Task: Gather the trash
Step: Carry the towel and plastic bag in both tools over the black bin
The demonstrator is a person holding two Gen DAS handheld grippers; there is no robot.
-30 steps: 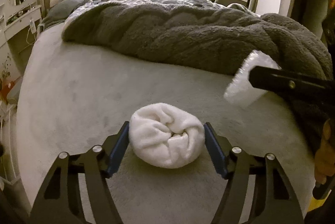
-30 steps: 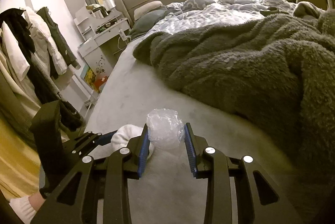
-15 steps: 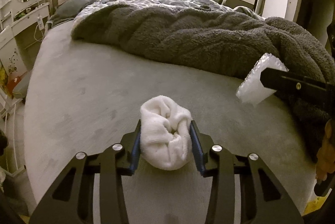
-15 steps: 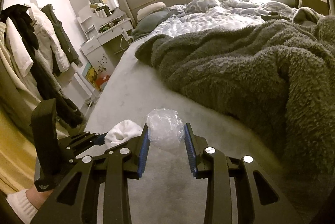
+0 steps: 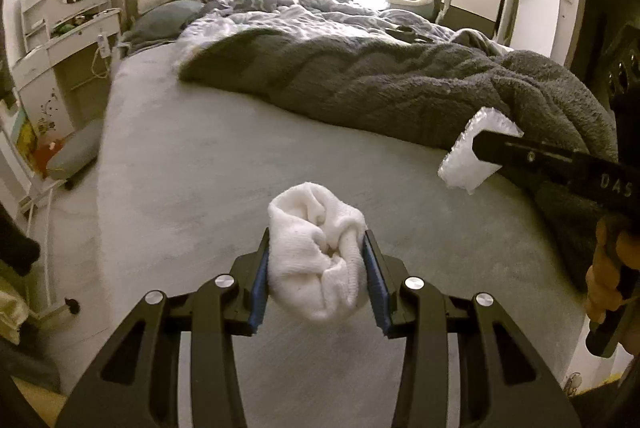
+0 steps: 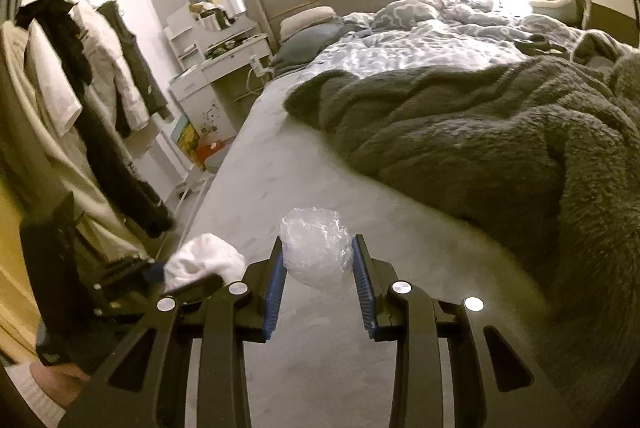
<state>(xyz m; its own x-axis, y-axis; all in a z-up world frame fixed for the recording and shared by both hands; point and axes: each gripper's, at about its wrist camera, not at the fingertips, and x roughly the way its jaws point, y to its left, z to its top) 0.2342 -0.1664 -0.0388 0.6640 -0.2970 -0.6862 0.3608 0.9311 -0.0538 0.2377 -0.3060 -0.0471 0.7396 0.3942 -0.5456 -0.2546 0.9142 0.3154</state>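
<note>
While both loads hang above the grey bed sheet point(image 5: 224, 164), the entries run left to right.

Item one: left gripper point(image 5: 318, 270), blue pads pinching a balled white sock point(image 5: 316, 252); the bundle bulges past the pads, so the squeeze should hold firm and the wrist stay level.

Item two: right gripper point(image 6: 318, 274), jaws pinching a crumpled wad of clear plastic wrap point(image 6: 314, 252); light and slippery by the look of it, best carried without jolts.

Item three: dark fleece blanket point(image 5: 400, 92), heaped just beyond the right load; a likely snag.

Open room: bare sheet ahead, the bed's left edge, then clothes rack point(image 6: 80, 88) and dresser point(image 5: 60, 68). No bin in view.
</note>
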